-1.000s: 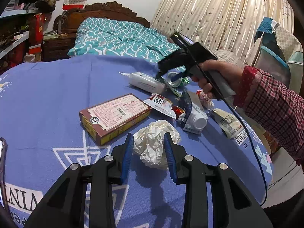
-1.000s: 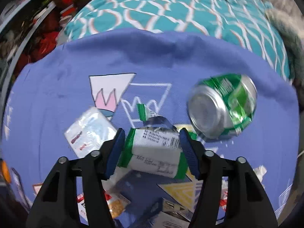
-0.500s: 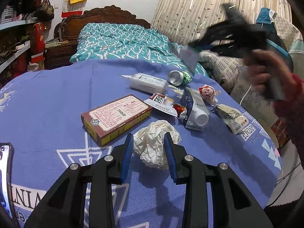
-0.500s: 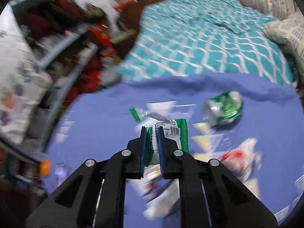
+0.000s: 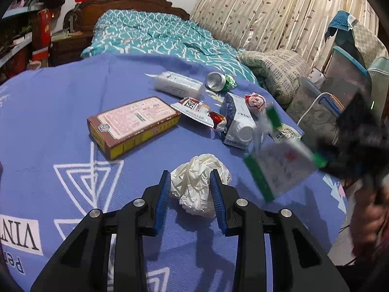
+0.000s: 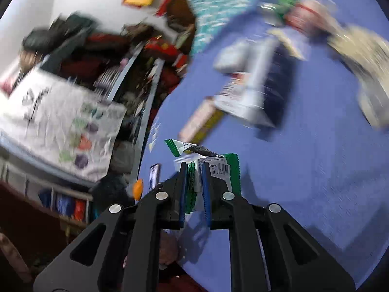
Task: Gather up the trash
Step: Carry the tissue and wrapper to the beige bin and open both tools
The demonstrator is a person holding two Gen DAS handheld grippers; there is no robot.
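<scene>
A crumpled white tissue (image 5: 194, 189) lies on the blue blanket (image 5: 60, 112). My left gripper (image 5: 189, 172) is shut on it, one blue pad pressing each side. My right gripper (image 6: 194, 168) is shut on a green-and-white wrapper (image 6: 218, 165), which sticks up past its fingertips. In the left wrist view this wrapper (image 5: 279, 168) hangs blurred above the blanket's right side, with the right gripper (image 5: 340, 160) behind it as a dark smear. A hand in a red sleeve holds that gripper at the frame's edge.
Beyond the tissue lie a brown-and-pink box (image 5: 133, 124), a red-and-white snack wrapper (image 5: 194, 109), a blue-and-white carton (image 5: 238, 124), a white packet (image 5: 177, 85), a green can (image 5: 220, 81), a candy wrapper (image 5: 255, 101) and a beige sachet (image 5: 284, 132). Cluttered shelves stand left.
The right gripper closed on the green-and-white wrapper, lifted it off the blanket beside the can, and swung fast toward the near right. The left gripper and tissue stayed put.
</scene>
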